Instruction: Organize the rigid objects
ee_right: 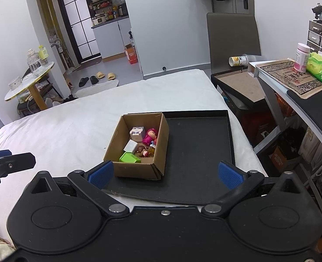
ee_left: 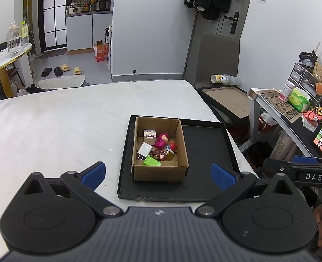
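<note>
An open cardboard box (ee_left: 161, 171) (ee_right: 137, 170) stands in the left part of a shallow black tray (ee_left: 204, 157) (ee_right: 195, 148) on the white bed. Inside lie several small items: a white charger (ee_left: 144, 149) (ee_right: 130, 146), a green block (ee_left: 152, 161) (ee_right: 129, 158), a pink figure (ee_left: 162, 139) (ee_right: 150, 136), a pale cube figure (ee_left: 150, 134) (ee_right: 137, 132) and a small jar (ee_left: 169, 154). My left gripper (ee_left: 158, 174) is open and empty, near the box's front. My right gripper (ee_right: 165, 174) is open and empty over the tray's front edge.
The white bed (ee_left: 62, 120) (ee_right: 73, 120) spreads left of the tray. A grey chair (ee_left: 217, 59) and a brown-bottomed black tray (ee_left: 228, 100) stand beyond the bed's right edge. A cluttered desk (ee_right: 291, 83) runs along the right. The right gripper shows at the left view's right edge (ee_left: 304, 170).
</note>
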